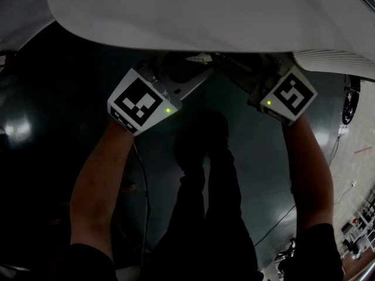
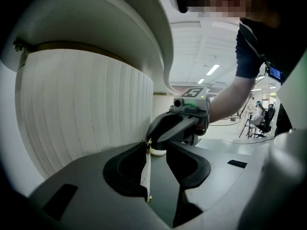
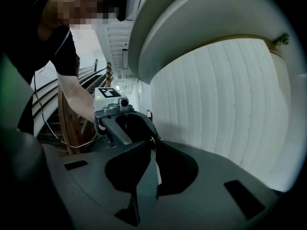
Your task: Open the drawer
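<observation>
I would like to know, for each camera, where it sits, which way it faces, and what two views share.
Head view: on the person's head, facing steeply down; both forearms, the left gripper and right gripper reach under a white top.
Left gripper view: on the left gripper, along its open jaws toward the right gripper; the right forearm shows.
Right gripper view: on the right gripper, facing the left gripper; the left forearm shows.
Shared: both gripper views show the ribbed white wall; they face each other.

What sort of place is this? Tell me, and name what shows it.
Probably a large indoor hall or open workspace, not a home. Signs: strip ceiling lights running far back, a staircase with a wooden rail, and an office chair far off on open floor.
</observation>
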Demonstrator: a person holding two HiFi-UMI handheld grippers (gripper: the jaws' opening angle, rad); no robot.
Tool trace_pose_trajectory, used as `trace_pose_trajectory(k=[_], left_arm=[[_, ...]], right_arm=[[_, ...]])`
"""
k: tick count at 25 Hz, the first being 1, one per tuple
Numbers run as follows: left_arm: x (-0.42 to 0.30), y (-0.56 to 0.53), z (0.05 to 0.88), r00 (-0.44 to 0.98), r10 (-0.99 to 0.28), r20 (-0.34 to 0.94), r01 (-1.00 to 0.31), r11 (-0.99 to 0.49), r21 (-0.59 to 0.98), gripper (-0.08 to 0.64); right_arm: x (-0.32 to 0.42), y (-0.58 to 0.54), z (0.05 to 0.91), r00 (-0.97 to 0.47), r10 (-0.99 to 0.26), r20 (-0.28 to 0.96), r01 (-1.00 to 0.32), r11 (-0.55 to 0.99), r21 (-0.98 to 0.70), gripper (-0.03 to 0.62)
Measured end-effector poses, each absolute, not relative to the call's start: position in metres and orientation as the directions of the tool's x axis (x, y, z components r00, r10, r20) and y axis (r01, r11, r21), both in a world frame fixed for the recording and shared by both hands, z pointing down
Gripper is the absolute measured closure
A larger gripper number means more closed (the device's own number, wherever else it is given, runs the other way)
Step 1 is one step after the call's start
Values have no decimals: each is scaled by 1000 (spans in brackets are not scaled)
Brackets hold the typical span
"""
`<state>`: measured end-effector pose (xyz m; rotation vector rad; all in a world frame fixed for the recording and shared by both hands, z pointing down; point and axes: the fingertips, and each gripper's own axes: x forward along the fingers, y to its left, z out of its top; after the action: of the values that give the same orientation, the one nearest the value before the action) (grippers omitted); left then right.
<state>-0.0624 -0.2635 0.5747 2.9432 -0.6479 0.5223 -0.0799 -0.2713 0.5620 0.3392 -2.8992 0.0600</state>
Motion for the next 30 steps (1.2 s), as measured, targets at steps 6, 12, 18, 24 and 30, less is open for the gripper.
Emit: trace_pose_trajectory(k=[6, 12, 18, 24, 30], left_arm=[[-60, -240, 576, 832, -445, 332, -479, -878, 21, 435], [-62, -238, 576, 823, -456, 339, -495, -868, 32, 471], [-58, -232, 578, 823, -440, 360, -476, -880, 10, 489], [-61, -234, 576, 812, -457, 363, -486, -874, -12, 489], [-61, -237, 579, 809, -467, 356, -498, -867, -7, 509]], right_arm=[[-50, -248, 565, -908, -372, 192, -395, 913, -105, 566], [8, -237, 703, -748, -523, 409, -659, 661, -360, 566], [-10, -267, 738, -713, -643, 278, -642, 441, -627, 566], [-14, -274, 740, -704, -664, 252, -643, 446, -622, 566], [-18, -296, 739, -685, -685, 249, -659, 437, -612, 566]])
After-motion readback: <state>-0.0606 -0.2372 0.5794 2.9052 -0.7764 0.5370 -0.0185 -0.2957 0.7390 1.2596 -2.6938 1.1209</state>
